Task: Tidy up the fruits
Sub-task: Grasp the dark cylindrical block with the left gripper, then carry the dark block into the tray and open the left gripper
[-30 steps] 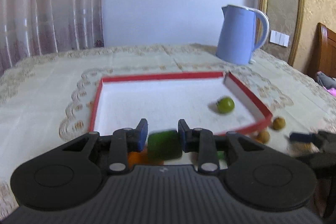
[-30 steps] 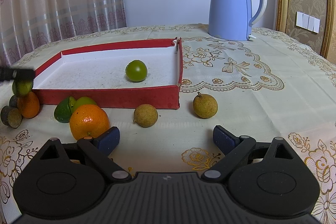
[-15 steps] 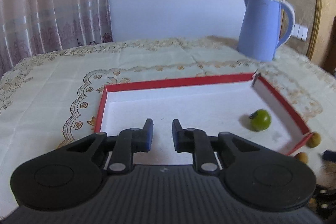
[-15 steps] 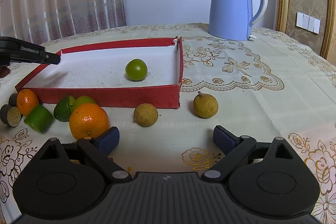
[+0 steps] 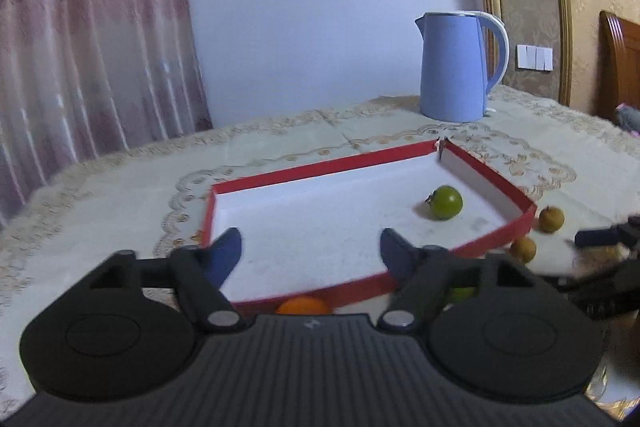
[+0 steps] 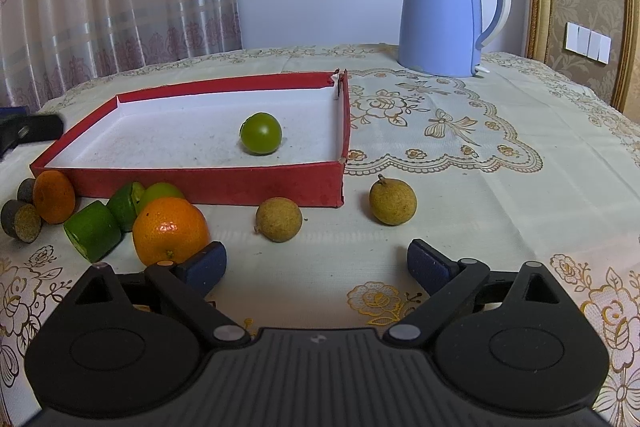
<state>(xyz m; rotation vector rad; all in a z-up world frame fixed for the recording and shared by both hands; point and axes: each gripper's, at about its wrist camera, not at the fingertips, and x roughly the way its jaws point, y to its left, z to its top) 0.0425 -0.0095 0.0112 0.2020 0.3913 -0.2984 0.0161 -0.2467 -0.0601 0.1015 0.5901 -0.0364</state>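
Right gripper point(image 6: 316, 263) fingers apart, empty, low over tablecloth point(image 6: 460, 187); large orange point(image 6: 170, 231) just beside its left finger, so shift left, straddle, close gently; left gripper point(image 5: 310, 251) spread, empty, above red tray point(image 6: 200, 185) holding one green fruit point(image 6: 261, 133).

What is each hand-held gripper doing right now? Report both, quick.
Left hand-held gripper: open, holding nothing, over the red tray.
Right hand-held gripper: open, holding nothing, above the tablecloth.
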